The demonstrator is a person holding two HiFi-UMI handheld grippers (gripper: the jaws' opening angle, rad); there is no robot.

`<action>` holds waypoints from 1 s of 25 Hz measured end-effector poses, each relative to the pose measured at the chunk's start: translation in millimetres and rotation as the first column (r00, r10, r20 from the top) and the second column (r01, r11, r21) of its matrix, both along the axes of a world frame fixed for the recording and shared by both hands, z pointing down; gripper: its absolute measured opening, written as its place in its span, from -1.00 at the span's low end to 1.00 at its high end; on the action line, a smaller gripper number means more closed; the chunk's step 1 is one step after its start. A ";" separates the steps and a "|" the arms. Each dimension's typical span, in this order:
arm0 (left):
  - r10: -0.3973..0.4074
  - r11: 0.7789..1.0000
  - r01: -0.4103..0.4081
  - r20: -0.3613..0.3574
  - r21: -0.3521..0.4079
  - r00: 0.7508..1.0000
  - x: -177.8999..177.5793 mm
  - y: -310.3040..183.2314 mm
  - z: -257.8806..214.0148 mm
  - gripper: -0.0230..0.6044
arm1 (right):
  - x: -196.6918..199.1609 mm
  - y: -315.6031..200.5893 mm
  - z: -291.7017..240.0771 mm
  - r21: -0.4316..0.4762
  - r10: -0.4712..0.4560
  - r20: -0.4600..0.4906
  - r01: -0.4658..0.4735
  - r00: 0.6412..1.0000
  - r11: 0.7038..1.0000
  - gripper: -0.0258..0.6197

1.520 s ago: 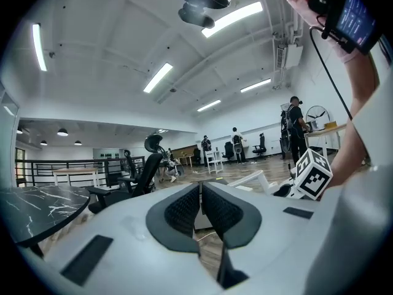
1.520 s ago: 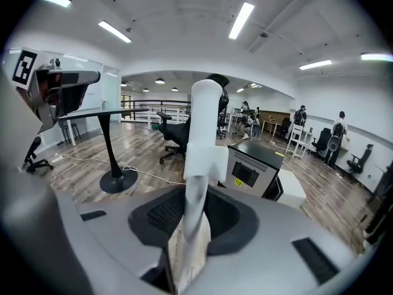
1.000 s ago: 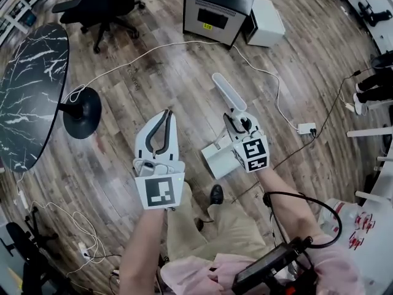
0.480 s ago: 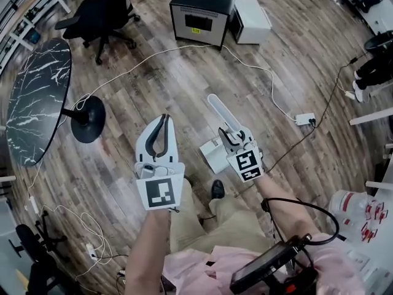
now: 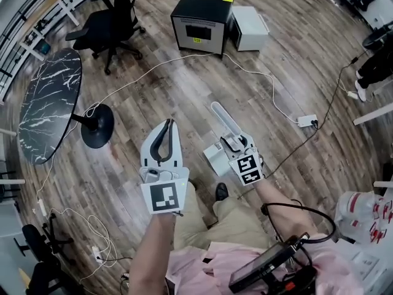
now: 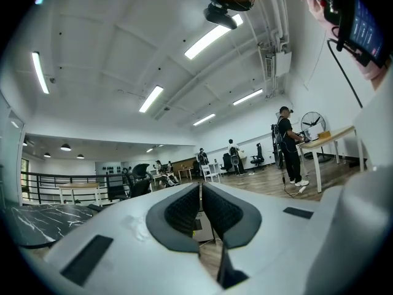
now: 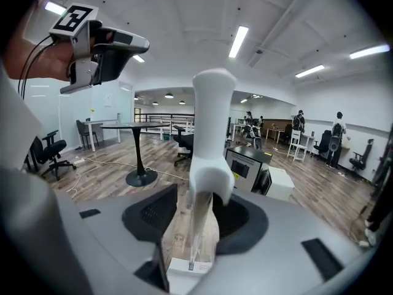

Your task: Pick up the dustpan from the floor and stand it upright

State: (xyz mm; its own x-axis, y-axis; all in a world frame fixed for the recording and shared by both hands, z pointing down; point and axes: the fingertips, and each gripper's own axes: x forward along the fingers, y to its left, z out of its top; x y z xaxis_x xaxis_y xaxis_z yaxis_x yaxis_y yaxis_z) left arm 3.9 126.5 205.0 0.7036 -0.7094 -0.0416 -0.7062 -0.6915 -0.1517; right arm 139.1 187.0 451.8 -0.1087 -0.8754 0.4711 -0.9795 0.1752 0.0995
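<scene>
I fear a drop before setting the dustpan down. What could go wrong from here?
The right tool holds the dustpan only by its thin neck, and floor shows beside one pad, so it may swing or slip. The left tool is shut and empty, so nothing steadies it. A black cable lies nearby; standing the dustpan on it could tip it.

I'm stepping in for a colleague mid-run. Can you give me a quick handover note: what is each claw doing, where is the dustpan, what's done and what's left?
The left claw is shut and empty, held out in front.
The right claw is closed on the dustpan, near the base of its handle.
The dustpan is off the floor and carried in the air, with its handle pointing away from you and the pan toward your wrist.
Done: the pickup.
Left: lower it, stand it upright on the floor, then release.
</scene>
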 end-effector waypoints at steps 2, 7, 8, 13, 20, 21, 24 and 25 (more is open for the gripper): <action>0.005 1.000 -0.005 0.000 0.010 1.000 2.0 7.4 -6.5 -0.85 | 2.9 5.2 0.1 -0.010 0.029 0.032 -0.028 0.999 1.000 -0.31; 0.015 1.000 -0.014 -0.036 0.015 0.999 7.8 19.1 -30.4 -0.85 | 9.3 22.8 -17.1 -0.008 0.089 0.091 -0.089 0.992 0.996 -0.27; 0.016 1.000 -0.015 -0.043 0.014 0.999 9.3 20.9 -35.1 -0.85 | 8.6 27.2 -24.7 0.000 0.090 0.094 -0.090 0.992 0.996 -0.27; 0.028 0.999 -0.026 -0.061 0.035 0.998 21.2 27.5 -62.6 -0.85 | -5.6 50.3 -79.6 0.056 0.020 0.066 -0.024 0.998 0.998 -0.27; 0.031 0.996 -0.025 -0.075 0.081 0.997 27.8 16.2 -108.8 -0.85 | 7.7 41.2 -196.7 0.228 0.057 0.042 -0.065 0.997 0.971 -0.36; 0.037 0.995 -0.029 -0.083 0.090 0.996 30.4 12.2 -119.6 -0.85 | 10.5 32.0 -215.7 0.258 0.065 0.044 -0.074 0.997 0.963 -0.40; 0.047 0.992 -0.037 -0.079 0.118 0.996 38.5 4.5 -140.3 -0.85 | 16.4 9.5 -264.5 0.319 0.086 0.065 -0.103 0.994 0.942 -0.53; 0.047 0.992 -0.037 -0.074 0.121 0.996 41.5 3.3 -144.5 -0.85 | 17.8 3.6 -278.2 0.337 0.091 0.071 -0.110 0.993 0.935 -0.59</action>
State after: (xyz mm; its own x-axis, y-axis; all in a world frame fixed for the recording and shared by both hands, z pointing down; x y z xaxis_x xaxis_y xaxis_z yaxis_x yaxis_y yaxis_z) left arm 45.4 129.8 60.5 0.7240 -0.6661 -0.1795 -0.6898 -0.7009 -0.1815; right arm 156.9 190.6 173.6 -0.0284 -0.9898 0.1393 -0.9958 0.0402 0.0827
